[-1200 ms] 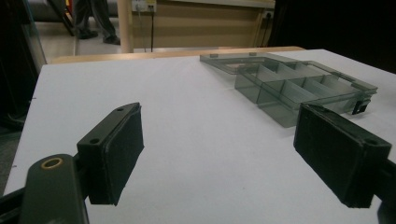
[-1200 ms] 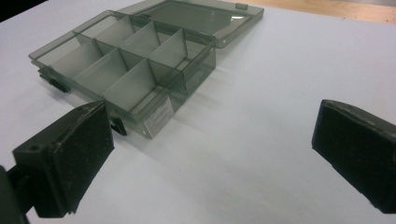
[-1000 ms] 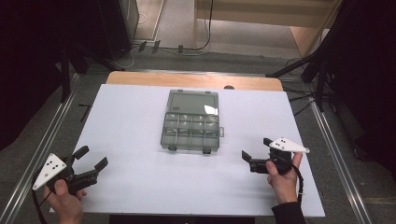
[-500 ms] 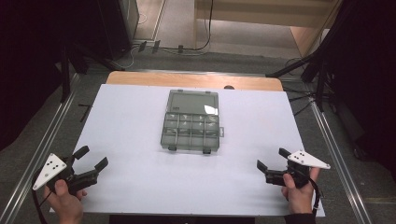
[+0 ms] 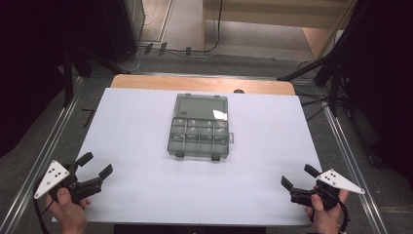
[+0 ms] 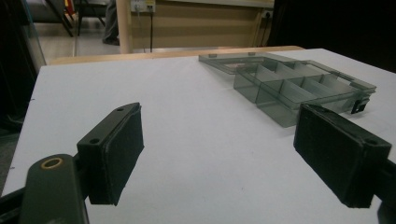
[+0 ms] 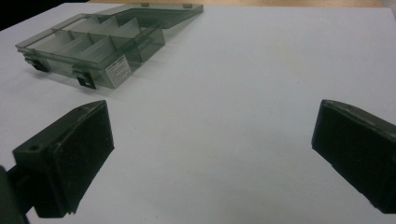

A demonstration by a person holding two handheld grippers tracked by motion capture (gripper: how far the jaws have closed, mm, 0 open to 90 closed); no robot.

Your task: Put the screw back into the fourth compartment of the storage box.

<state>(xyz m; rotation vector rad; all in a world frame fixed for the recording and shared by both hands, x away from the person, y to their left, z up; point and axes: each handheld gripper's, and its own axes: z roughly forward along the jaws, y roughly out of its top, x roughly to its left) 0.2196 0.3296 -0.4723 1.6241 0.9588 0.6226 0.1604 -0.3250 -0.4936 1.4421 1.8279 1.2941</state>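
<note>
High view puts the open grey organizer box (image 5: 199, 127) near the middle of the white bench (image 5: 136, 126), its lid laid flat on the far side and its compartments, which look empty, on the near side. The left tool (image 5: 95, 165) sits at the near left corner and the right tool (image 5: 299, 177) at the near right corner, both with jaws spread apart, holding nothing and well apart from the box.

Judging from this, the step in hand is the approach to the box. To do it well, bring each tool in low and level from its own side, so one can steady the tray wall while the other takes the lid's far edge or the two dark latches (image 5: 214, 157) on the front. Thin clear plastic will likely slide on the smooth bench, so brace before pressing.

Right gripper view shows a small white label (image 7: 117, 70) on the box's side wall; its print is too fine to read. No brand name can be made out.
</note>
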